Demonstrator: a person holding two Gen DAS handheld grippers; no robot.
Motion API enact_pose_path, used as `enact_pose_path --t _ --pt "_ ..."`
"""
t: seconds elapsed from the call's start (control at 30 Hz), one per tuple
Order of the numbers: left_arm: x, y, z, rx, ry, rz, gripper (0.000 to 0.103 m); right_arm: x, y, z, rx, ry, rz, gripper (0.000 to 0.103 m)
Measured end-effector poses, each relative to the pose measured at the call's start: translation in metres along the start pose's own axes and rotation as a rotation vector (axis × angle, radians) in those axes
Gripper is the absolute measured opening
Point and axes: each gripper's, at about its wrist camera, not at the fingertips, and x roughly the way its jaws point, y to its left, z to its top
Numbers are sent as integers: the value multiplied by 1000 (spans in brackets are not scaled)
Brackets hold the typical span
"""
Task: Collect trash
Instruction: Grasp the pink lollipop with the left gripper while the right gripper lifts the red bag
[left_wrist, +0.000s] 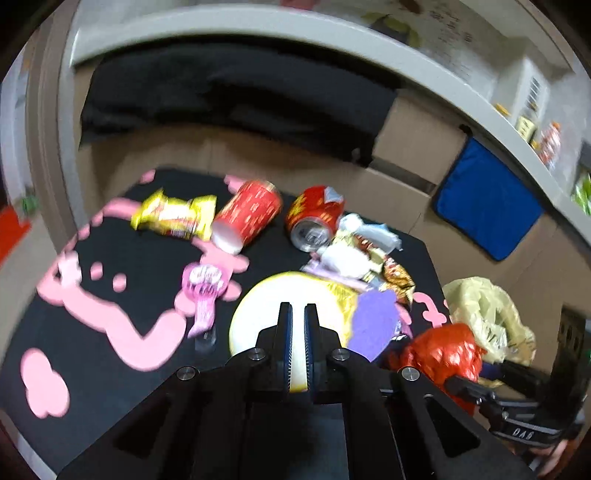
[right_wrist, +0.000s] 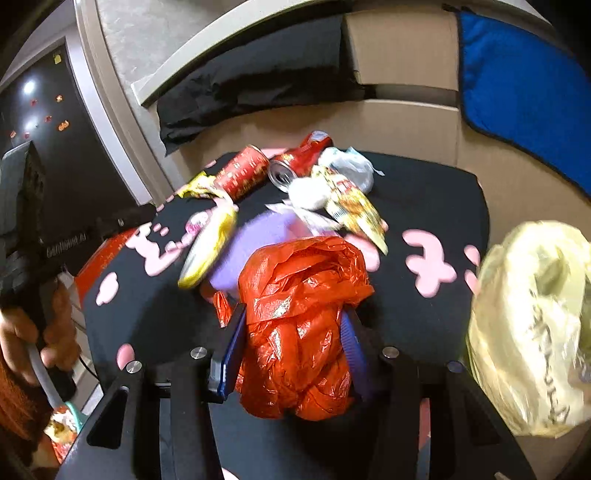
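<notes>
Left wrist view: left tongs clamped nearly shut on the edge of a round white plate with a yellow rim, held over the black counter with pink shapes. Beyond the plate, strewn on the counter: a yellow snack wrapper, a red paper cup on its side, a crushed red can with its open end facing the camera, a heap of white and printed wrappers, and a pink clear wrapper. Just right of the plate, a purple piece. Further right, a crumpled red plastic bag and a pale yellow plastic bag.

Right wrist view: right tongs set on either side of the red plastic bag, pads pressing into its crumpled bulk, low over the counter. Plate seen tilted at left, the purple piece beside it. Can, cup and wrappers at the far edge. Pale yellow bag at right, past the counter's edge. A hand at far left on the other handle.
</notes>
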Motion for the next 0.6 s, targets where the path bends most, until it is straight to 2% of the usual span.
enact_pose_path --t 0.1,0.17,0.23,0.37,0.43,0.53,0.6 --pt "10 24 -3 -85 25 -20 16 3 -10 -13 21 10 -14 45" --pt "19 36 -4 -113 38 -32 37 6 -16 -21 42 16 -19 46" --pt "29 46 -3 -132 46 -68 45 7 -21 -25 59 1 -5 49" --pt "57 59 5 -120 128 -125 48 11 -20 -27 45 4 -7 62" --pt "69 64 10 -93 142 -82 48 17 -21 -30 47 27 11 64" --pt "76 76 14 -121 96 31 48 23 -23 -33 75 40 32 67" --pt "81 81 16 -120 68 77 48 24 -24 -33 91 36 32 68"
